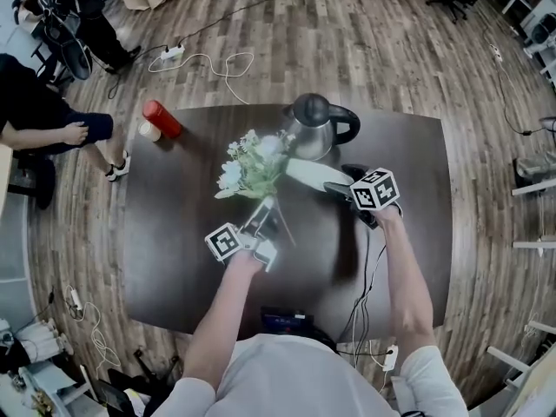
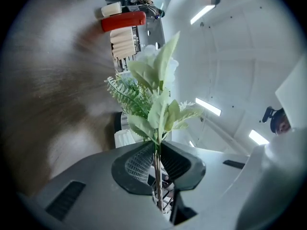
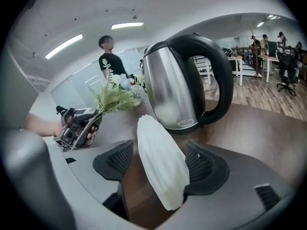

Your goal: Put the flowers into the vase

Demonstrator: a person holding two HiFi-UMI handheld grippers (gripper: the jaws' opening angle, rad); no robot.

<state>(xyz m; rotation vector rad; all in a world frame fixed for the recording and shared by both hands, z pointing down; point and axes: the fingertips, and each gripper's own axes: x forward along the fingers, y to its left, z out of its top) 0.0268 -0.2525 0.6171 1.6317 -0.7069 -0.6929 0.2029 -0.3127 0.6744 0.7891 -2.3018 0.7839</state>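
The flowers (image 2: pixel 153 95): stems clamped in our left gripper (image 2: pixel 156 164), long axis running straight ahead of its jaws, blooms foremost. The vase (image 3: pixel 156 133) lies lengthwise, ungripped, between the spread jaws of our right gripper (image 3: pixel 159 162). We judge insertion pending; next, the vase needs gripping and steadying.

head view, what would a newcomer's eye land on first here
First the bunch of pale flowers at the middle of the dark table, its stems pinched in the left claw. Just to its right a white ribbed vase is tipped over between the open jaws of the right claw, with a shiny steel kettle close behind it.
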